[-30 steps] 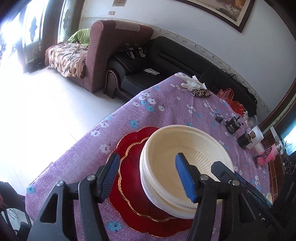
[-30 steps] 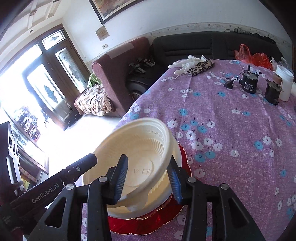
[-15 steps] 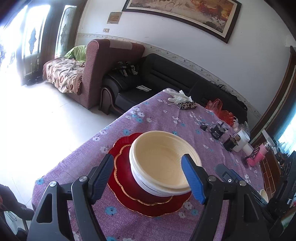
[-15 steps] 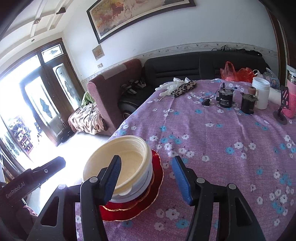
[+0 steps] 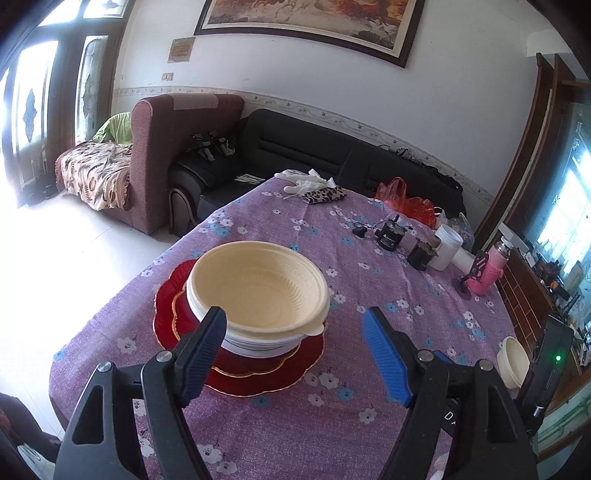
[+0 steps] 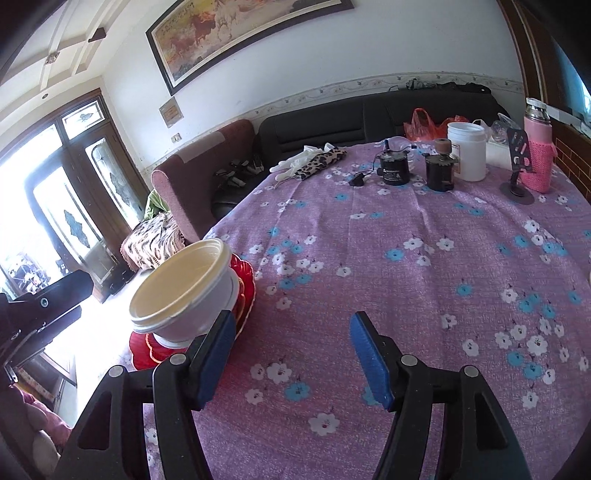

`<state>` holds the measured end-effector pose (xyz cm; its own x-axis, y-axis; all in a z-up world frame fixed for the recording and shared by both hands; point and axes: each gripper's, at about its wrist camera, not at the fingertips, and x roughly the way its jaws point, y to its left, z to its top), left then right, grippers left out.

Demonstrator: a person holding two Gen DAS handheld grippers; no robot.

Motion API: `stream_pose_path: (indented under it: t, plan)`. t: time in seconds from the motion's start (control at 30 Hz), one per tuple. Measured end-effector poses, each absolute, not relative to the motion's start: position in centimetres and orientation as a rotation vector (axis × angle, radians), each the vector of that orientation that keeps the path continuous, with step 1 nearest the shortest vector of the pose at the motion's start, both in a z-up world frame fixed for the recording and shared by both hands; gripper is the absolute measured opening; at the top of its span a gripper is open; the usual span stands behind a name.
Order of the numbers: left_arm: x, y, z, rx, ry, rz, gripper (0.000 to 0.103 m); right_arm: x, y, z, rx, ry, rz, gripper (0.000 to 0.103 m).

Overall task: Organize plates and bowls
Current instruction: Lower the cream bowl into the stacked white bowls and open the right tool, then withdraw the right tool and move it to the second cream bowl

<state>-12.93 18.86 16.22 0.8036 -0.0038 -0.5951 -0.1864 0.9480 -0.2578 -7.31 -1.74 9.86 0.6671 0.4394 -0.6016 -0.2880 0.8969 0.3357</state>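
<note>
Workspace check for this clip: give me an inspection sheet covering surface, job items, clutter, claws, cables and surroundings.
Surface: table under a purple floral cloth.
Job items: cream bowls stacked on red plates near the table's edge; another bowl at the right edge of the left view.
Clutter: white jar, two dark motor-like parts, pink bottle, leopard pouch, white gloves, red bag.
Claws: left claw and right claw both open and empty, jaws having just been opening; neither touches the stack.
Cables: thin lead with a small plug by the motor parts.
Surroundings: black sofa, maroon armchair, framed painting, glazed doors.
</note>
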Motion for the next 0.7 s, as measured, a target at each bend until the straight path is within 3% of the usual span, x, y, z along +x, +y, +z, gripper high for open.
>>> stream_pose_path:
  t: [0.43,0.7]
  plan:
    - [-12.4,11.9,14.9,-0.207,0.690,-0.023,0.076,-9.3,-9.7,6.0,0.334,0.783,0.262,0.069]
    - [-11.2,6.1,12.7,-0.161,0.759,-0.157,0.078,-12.5,-16.6,6.7,0.354,0.735,0.130,0.069]
